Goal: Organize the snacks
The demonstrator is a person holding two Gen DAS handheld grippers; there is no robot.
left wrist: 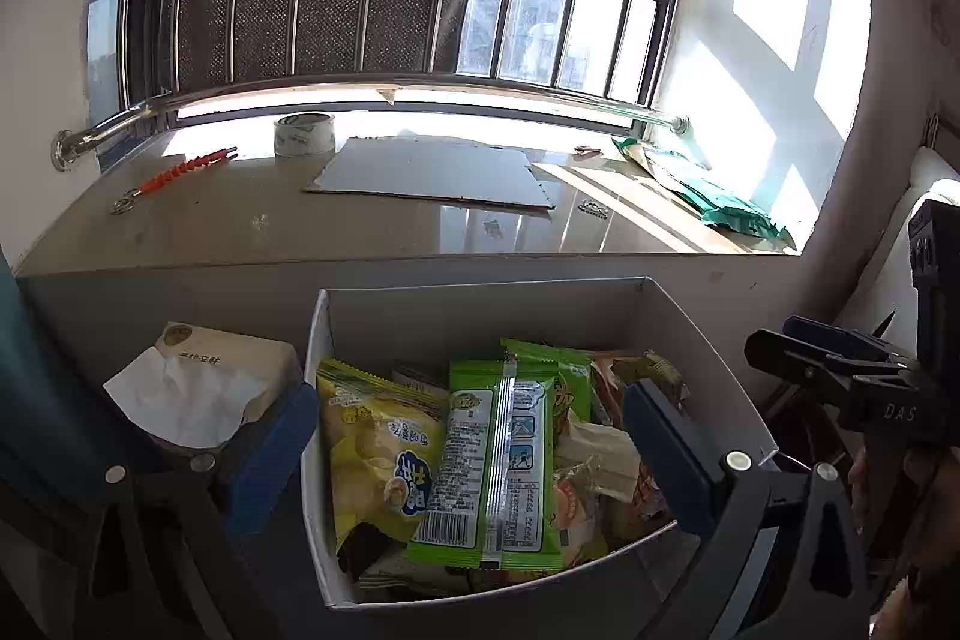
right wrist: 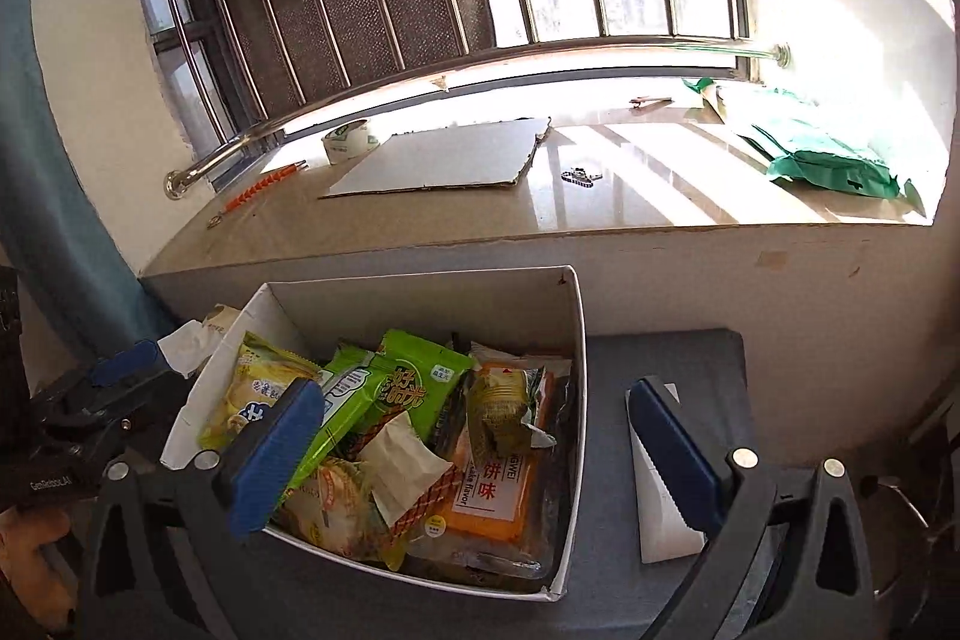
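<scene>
Hovering over a white box (left wrist: 336, 460) packed with snacks, both grippers hold nothing and their jaws stand spread wide. Going left to right: a tissue pack (left wrist: 204, 388) sits just left of the box, touching or nearly touching its wall. The left gripper (left wrist: 474, 454) straddles the box's left part, one finger outside the left wall, the other over the middle. Under it lie a yellow bag (left wrist: 372, 454) and a green packet (left wrist: 498, 460), the packet overlapping the bag's right edge. The right gripper (right wrist: 474, 454) spans the box's right wall, with an orange pack (right wrist: 492, 496) and a crumpled wrapper (right wrist: 504, 412) below.

To do this step well, I judge the topmost green packet the easiest pick: come straight down, pinch it across its narrow width and lift clear before moving sideways, so the soft bags beneath do not drag along.

The box walls stand tall, so sideways room inside is tight. Open room lies on the grey surface (right wrist: 660, 358) right of the box, where only a white card (right wrist: 660, 508) lies. The far ledge (left wrist: 240, 220) holds cardboard (left wrist: 432, 172), tape (left wrist: 303, 133) and a green bag (left wrist: 720, 199).
</scene>
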